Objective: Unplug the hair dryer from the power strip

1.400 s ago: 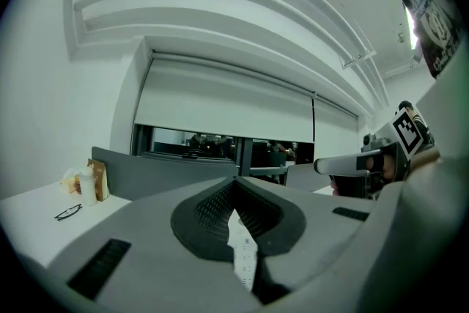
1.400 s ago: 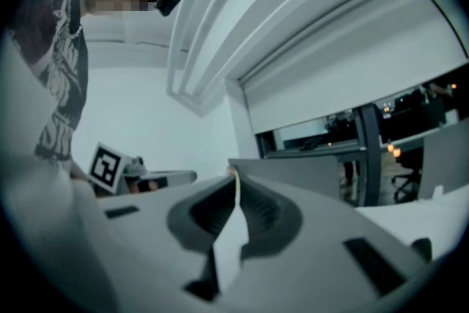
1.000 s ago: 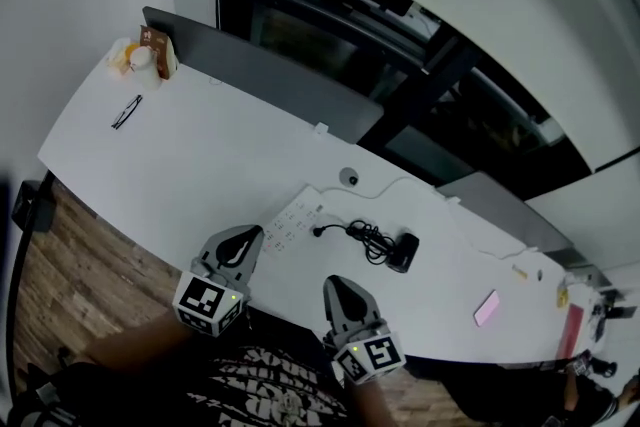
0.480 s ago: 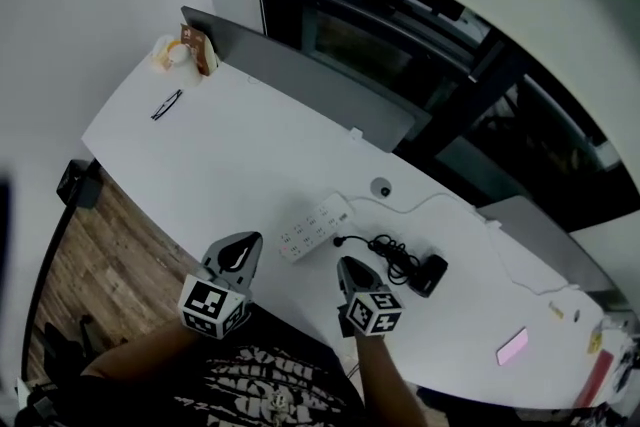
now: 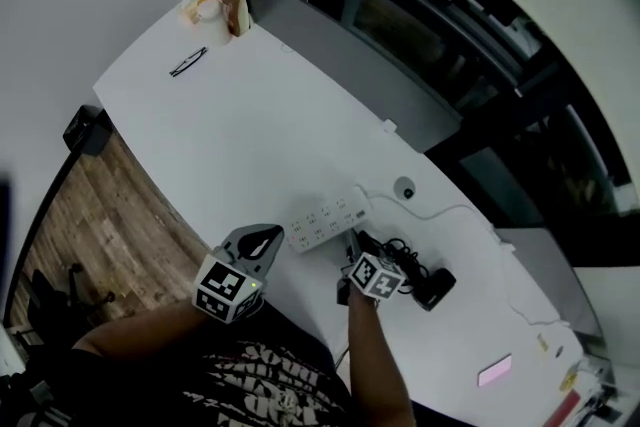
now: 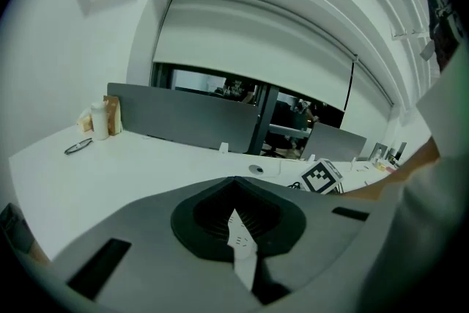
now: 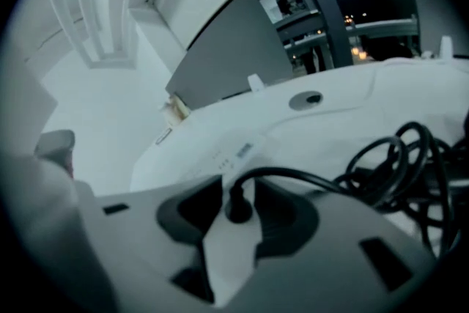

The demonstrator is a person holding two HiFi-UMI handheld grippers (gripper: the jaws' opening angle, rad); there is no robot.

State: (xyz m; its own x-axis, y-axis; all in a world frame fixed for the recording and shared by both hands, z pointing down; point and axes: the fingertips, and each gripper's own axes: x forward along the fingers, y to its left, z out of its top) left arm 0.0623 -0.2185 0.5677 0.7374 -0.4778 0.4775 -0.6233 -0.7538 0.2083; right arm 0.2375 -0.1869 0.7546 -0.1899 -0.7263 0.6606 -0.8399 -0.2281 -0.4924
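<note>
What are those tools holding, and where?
Nothing. The right tool has just been opening its jaws around the black plug in the white power strip; the left tool is shut, empty.

The white surface [image 5: 250, 135] carries a power strip [image 5: 328, 220] just beyond the left hand-held gripper [image 5: 268, 237]. A black hair dryer [image 5: 437, 285] and its coiled cord [image 5: 398, 255] lie to that gripper's right, and glasses [image 5: 188, 63] lie far beyond it.

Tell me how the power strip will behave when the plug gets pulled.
The power strip looks like a slim, rigid plastic bar, probably light for its length. Lying loose on the smooth desk, it may slide or lift along with the black plug unless held down.
</note>
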